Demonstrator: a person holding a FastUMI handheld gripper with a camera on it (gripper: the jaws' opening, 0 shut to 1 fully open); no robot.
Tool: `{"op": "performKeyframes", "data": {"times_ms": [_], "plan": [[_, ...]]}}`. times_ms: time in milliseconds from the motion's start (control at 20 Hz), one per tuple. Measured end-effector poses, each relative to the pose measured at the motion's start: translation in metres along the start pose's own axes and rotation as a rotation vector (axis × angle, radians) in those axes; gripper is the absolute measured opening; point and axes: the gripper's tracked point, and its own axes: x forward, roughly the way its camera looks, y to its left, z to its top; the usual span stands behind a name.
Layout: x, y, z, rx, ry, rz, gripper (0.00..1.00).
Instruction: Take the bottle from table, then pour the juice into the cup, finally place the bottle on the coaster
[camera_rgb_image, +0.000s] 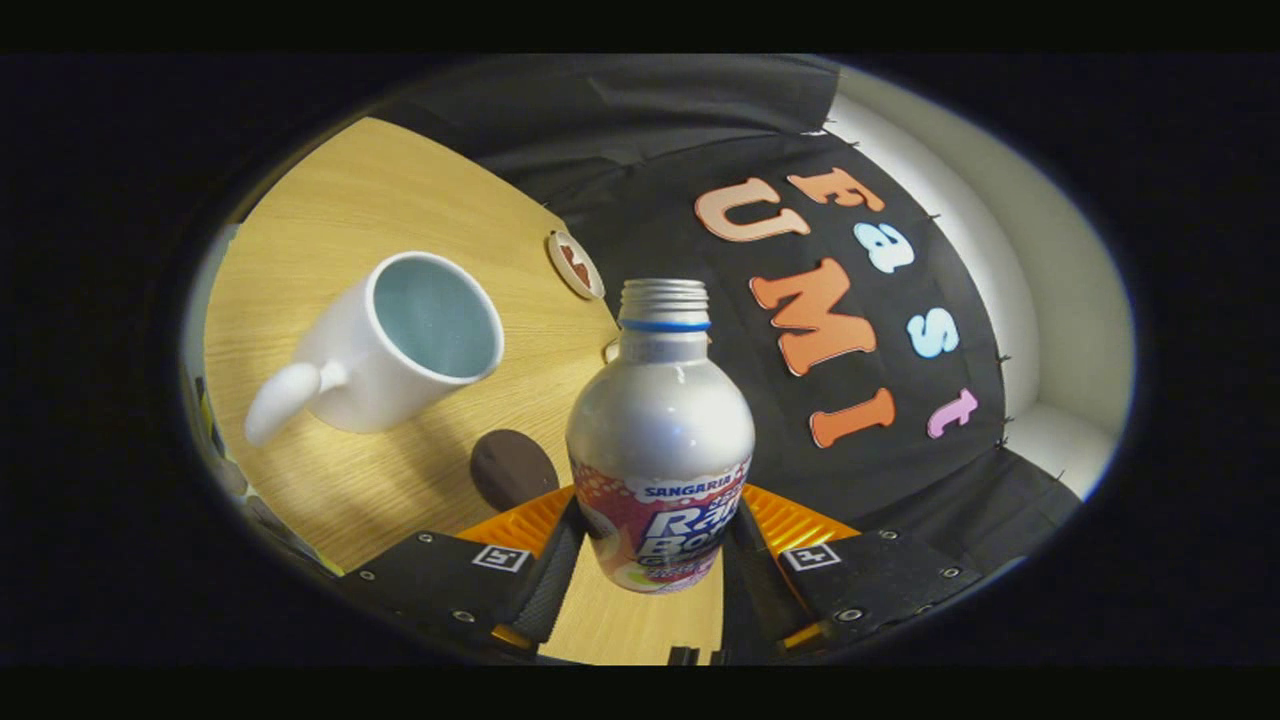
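A silver metal bottle (659, 420) with a colourful label and an open threaded neck stands between my fingers, and my gripper (655, 545) is shut on its lower body. The whole view is tilted, so the bottle is leaning with the gripper. A white mug (385, 345) with a pale blue inside sits on the wooden table (330, 220) beyond and to the left of the bottle, its handle pointing toward me. A dark brown round coaster (512, 467) lies on the table just left of the bottle, close to the left finger.
A small round white-rimmed disc (576, 264) with a red pattern lies near the table's far edge, beyond the mug. The black cloth wall (870, 420) hangs right behind the table, with a pale wall (1040, 300) to its right.
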Motion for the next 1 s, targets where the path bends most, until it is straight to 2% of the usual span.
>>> {"op": "performKeyframes", "data": {"times_ms": [450,1000], "plan": [[0.005,0.003,0.018,-0.22,-0.059,-0.007,0.77],[0.008,0.005,0.015,-0.339,-0.055,0.01,0.76]]}}
